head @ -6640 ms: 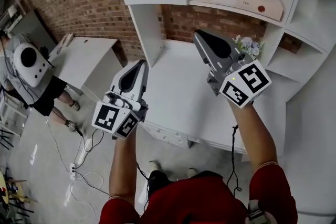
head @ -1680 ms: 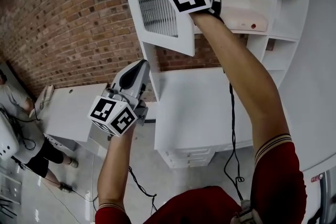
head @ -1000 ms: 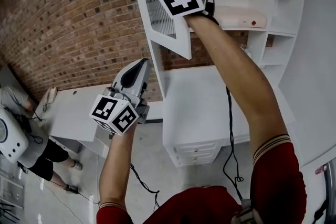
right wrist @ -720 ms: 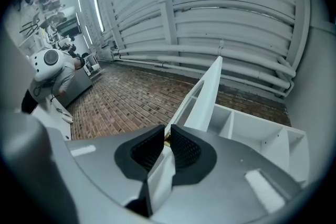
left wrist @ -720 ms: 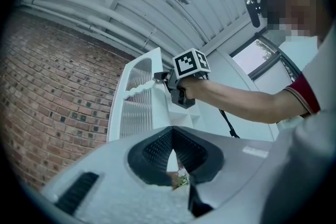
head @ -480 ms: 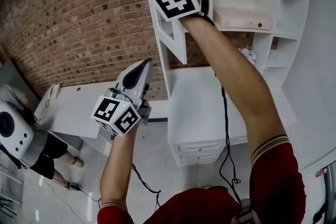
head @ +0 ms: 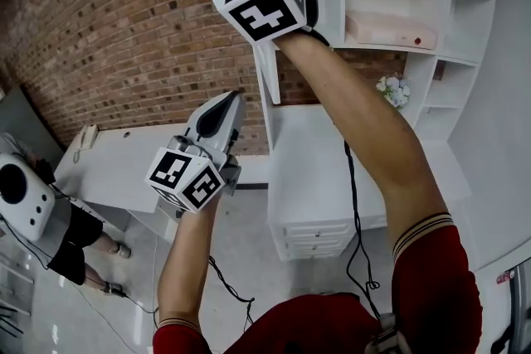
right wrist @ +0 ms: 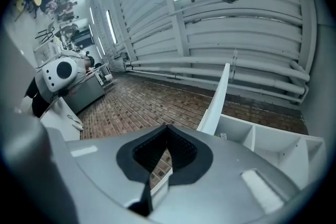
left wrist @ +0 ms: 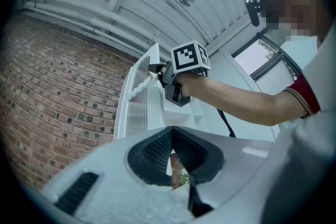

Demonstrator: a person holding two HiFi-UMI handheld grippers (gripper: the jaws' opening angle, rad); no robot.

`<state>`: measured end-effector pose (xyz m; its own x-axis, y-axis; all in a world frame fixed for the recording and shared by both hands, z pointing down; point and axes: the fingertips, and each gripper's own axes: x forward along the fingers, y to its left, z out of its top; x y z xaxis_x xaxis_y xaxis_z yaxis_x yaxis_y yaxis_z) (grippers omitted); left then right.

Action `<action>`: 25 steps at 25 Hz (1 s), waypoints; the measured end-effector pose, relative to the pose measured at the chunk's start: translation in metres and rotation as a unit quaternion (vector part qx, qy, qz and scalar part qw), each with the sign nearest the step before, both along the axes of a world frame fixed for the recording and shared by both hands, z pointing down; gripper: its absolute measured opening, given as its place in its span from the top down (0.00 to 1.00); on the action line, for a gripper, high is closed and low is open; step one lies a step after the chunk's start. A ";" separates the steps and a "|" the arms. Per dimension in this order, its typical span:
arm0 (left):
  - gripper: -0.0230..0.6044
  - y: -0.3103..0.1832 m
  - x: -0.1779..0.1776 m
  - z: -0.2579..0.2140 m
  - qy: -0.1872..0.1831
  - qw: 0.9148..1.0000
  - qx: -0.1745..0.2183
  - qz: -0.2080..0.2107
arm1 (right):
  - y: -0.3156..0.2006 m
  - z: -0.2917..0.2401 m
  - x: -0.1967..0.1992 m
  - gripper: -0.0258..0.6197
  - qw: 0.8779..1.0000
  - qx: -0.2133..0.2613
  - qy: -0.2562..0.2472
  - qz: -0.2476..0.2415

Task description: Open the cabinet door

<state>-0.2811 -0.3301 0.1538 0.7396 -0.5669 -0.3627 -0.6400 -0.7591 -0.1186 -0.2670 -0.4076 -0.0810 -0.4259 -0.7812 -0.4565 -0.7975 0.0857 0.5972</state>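
Beside the just-closed, empty right claw (right wrist: 167, 125), the cabinet door (right wrist: 216, 99), edge-on.

I cannot read any word, number or brand here. The only printed things are black-and-white square patterns on the right cube (head: 264, 2), which sits on the right gripper (left wrist: 153, 70), and on the left cube (head: 189, 181), which sits on the left gripper (head: 227, 100). These are coded markers made of blocks, not letters. The same kind of marker shows on the right cube in the left gripper view. The pink box (head: 390, 29) on the shelf carries a small red round spot; if there is print beside it, it is too small to read.
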 end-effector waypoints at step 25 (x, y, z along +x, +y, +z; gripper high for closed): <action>0.96 0.004 0.024 0.002 -0.001 1.000 -0.005 0.001 | 0.008 0.076 0.014 0.94 0.979 -0.074 -0.037 -0.189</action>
